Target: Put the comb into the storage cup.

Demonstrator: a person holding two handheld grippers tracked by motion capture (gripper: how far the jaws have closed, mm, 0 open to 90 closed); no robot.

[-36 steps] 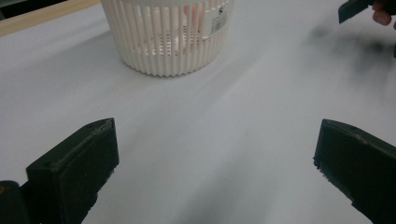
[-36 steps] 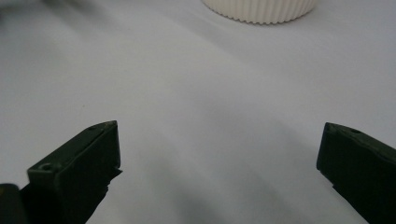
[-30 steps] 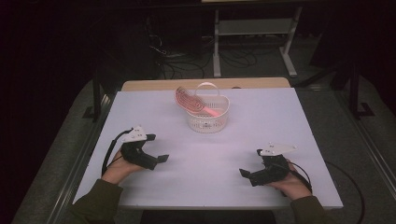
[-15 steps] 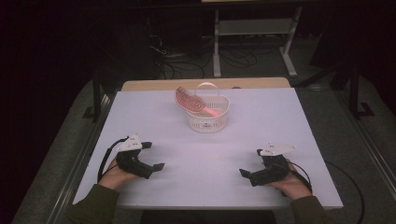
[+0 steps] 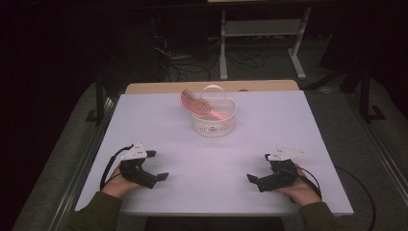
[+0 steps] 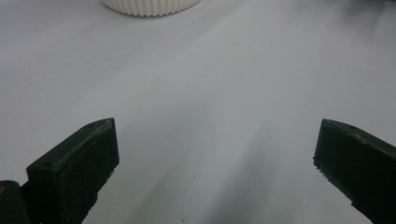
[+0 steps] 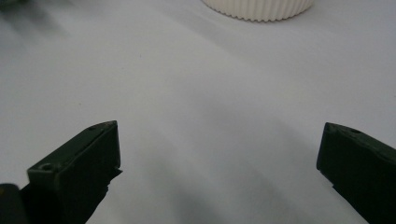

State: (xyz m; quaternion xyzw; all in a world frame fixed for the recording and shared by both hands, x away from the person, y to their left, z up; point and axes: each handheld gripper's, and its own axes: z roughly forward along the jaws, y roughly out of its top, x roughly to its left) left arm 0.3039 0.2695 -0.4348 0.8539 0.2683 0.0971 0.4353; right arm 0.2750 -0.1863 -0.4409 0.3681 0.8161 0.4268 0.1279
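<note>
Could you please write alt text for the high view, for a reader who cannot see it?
A person holds the left gripper and the right gripper, both open and empty, low at the near edge of a white table. Farther back stands a white basket with a pink comb leaning in it.
</note>
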